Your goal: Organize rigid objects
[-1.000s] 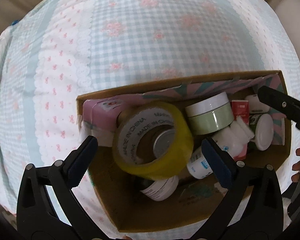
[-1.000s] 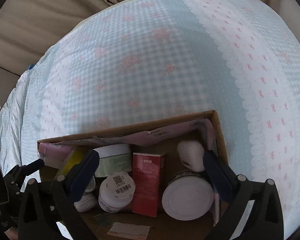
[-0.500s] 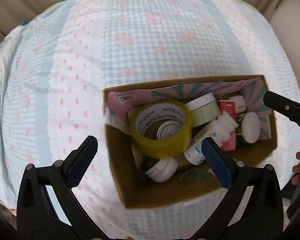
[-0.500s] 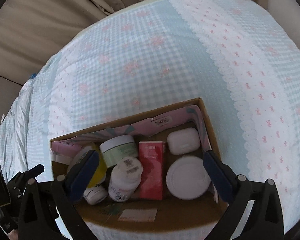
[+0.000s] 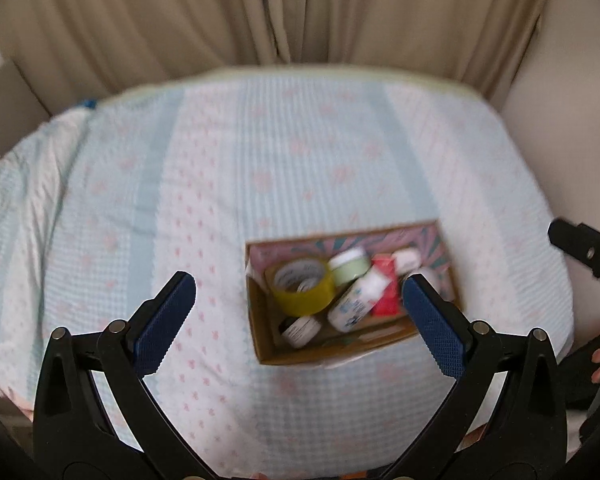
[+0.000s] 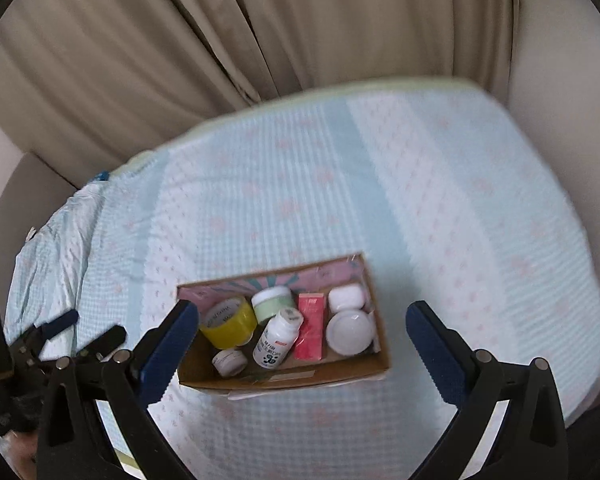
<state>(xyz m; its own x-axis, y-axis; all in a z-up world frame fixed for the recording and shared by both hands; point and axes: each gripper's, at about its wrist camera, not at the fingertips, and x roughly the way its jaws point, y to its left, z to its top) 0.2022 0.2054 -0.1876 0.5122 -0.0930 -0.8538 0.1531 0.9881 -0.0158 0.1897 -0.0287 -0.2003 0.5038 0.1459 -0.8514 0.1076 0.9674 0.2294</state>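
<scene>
Two grippers hover above a bed dressed in a pale blue gingham cover with pink bows, beige curtains hanging behind its far edge. Near the bed's front edge, roughly at its middle, sits a cardboard box, long axis running left to right, lined with a pink and teal pattern.

Both tools are released and carry nothing: the left gripper and the right gripper each show their blue pads spread wide. From either one the box lies ahead and below, well apart from the fingertips. The right gripper looks the better centred over it, the box falling between its fingers; for the left gripper it sits toward the right finger.

Inside, at the left end, a roll of yellow tape stands tilted. At the right end a round white lid lies flat with a small white case behind it. A red carton lies beside these, then a white bottle on its side, its cap toward the far wall. A pale green jar sits at the back, and a small white jar at the front-left corner.

Everything rigid appears already boxed, so the task seems near its end.
</scene>
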